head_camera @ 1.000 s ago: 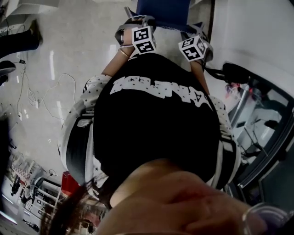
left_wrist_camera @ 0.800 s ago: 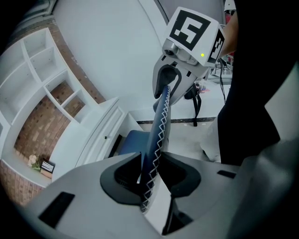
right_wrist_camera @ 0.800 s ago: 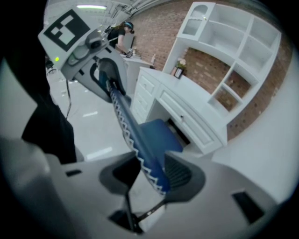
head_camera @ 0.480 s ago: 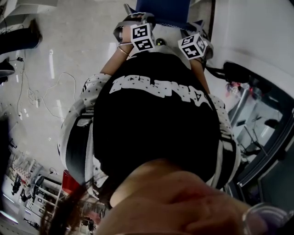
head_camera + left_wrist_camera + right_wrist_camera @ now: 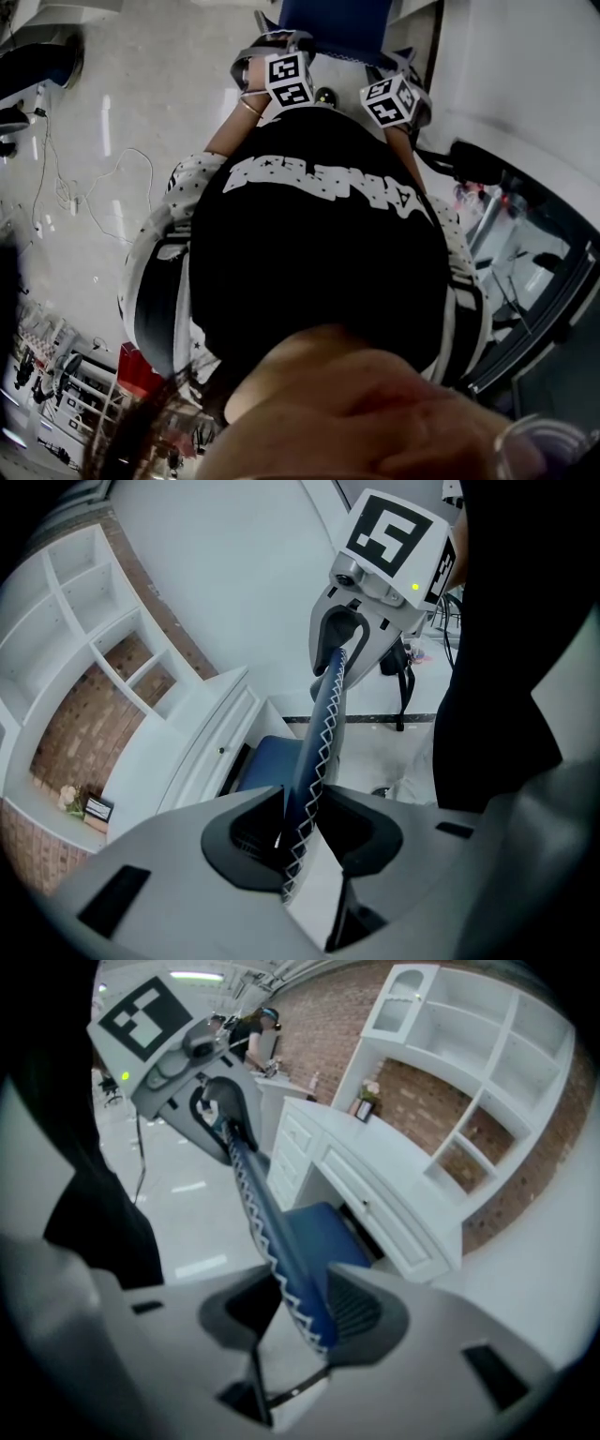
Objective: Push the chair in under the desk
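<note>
Tools: left tool (image 5: 302, 808) and right tool (image 5: 300, 1290) both clamped on chair back (image 5: 324, 722)
Chair: seat (image 5: 317, 1227) just ahead of tools, nosing at desk (image 5: 377, 1159) opening
Progress: looks partway in, more pushing left imo

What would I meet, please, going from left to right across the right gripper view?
Person's black garment → left hand-held gripper → blue chair back with white zigzag stitching → white desk with drawers → white open shelving.
</note>
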The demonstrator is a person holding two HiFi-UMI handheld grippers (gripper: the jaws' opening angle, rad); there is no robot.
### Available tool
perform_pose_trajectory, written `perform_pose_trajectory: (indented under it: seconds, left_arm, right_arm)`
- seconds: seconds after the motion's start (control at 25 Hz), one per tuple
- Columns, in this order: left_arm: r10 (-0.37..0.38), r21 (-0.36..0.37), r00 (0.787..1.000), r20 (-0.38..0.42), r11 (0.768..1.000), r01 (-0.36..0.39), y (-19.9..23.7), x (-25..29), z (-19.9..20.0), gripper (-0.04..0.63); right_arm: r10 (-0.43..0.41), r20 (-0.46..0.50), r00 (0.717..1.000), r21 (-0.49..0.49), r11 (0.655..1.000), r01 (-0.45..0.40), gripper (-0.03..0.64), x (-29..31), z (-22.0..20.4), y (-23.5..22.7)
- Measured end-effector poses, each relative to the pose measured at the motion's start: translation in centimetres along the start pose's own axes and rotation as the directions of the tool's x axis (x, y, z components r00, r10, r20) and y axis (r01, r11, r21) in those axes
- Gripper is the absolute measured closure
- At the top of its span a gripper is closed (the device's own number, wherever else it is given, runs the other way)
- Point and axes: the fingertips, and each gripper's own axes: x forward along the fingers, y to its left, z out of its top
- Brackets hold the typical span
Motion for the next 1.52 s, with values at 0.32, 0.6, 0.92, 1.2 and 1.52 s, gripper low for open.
perform_pose_trajectory:
  seconds: [0.32, 0.6, 0.92, 1.2, 1.52]
  left_arm:
    - [0.012, -0.01, 1.0, -0.017, 1.0, -0.013, 1.2, -0.7, 0.0, 0.456]
    - [0.006, -0.027, 1.0, -0.025, 1.0, -0.007, 2.1, 1.7, -0.5, 0.456]
    - [0.011, -0.038, 0.999, -0.036, 0.999, -0.012, 2.3, 3.0, -0.5, 0.454]
    - [0.013, -0.046, 0.999, -0.049, 0.999, -0.016, 3.0, 3.4, -0.7, 0.454]
    - [0.028, -0.053, 0.998, -0.062, 0.998, -0.031, 4.3, 4.1, -0.4, 0.454]
  right_arm:
    - [0.02, 0.021, 1.0, -0.032, 0.999, -0.019, 0.451, -0.5, 1.2, -0.5]
    - [0.033, 0.029, 0.999, -0.042, 0.999, -0.032, 0.453, 2.0, 1.1, -1.4]
    - [0.04, 0.033, 0.999, -0.054, 0.998, -0.038, 0.453, 3.0, 0.6, -2.1]
    - [0.049, 0.038, 0.998, -0.064, 0.997, -0.047, 0.453, 3.6, 1.1, -2.6]
    - [0.048, 0.045, 0.998, -0.075, 0.996, -0.044, 0.454, 4.4, 1.5, -3.8]
